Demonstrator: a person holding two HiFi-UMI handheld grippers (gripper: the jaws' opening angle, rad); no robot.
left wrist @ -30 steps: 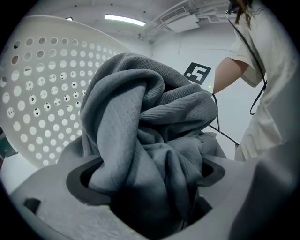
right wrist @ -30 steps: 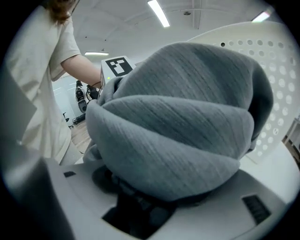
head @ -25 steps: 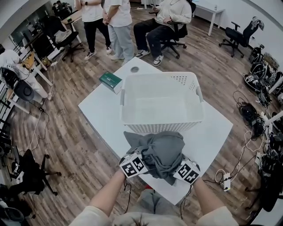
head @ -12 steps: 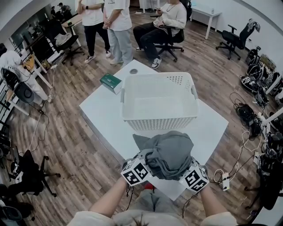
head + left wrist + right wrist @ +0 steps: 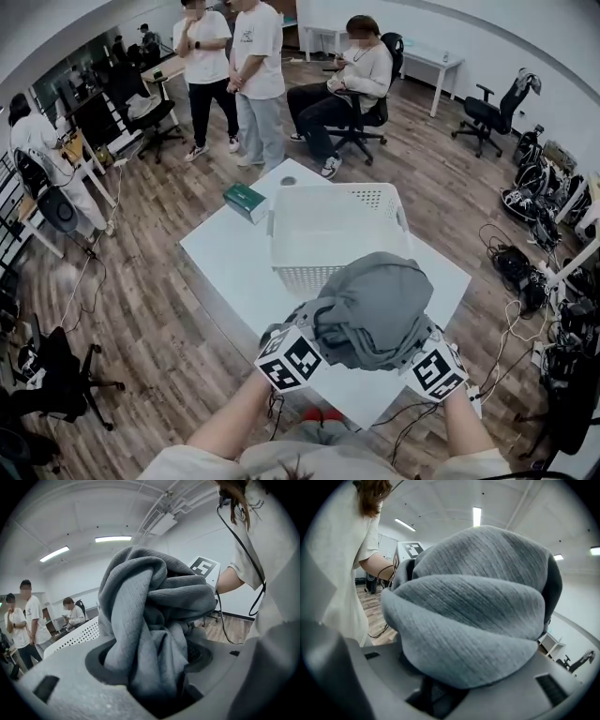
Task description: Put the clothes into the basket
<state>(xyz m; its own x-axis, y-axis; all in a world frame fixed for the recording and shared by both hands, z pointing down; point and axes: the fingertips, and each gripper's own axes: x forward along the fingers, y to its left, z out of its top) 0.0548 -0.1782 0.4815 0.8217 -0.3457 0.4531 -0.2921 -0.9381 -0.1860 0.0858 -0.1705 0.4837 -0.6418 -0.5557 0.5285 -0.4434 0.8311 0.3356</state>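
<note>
Higher than a second ago, the bunched grey knit garment (image 5: 375, 300) hangs above the white surface (image 5: 225, 253), just short of the white perforated plastic basket (image 5: 298, 277). Left tongs (image 5: 305, 339) and right tongs (image 5: 424, 349) both clench its folds.

Head view: high, facing steeply down over white table (image 5: 225, 262). Gripper views: each looks along its jaws, very near the grey garment (image 5: 375, 300), common to all three; background possibly shared, largely blocked.
</note>
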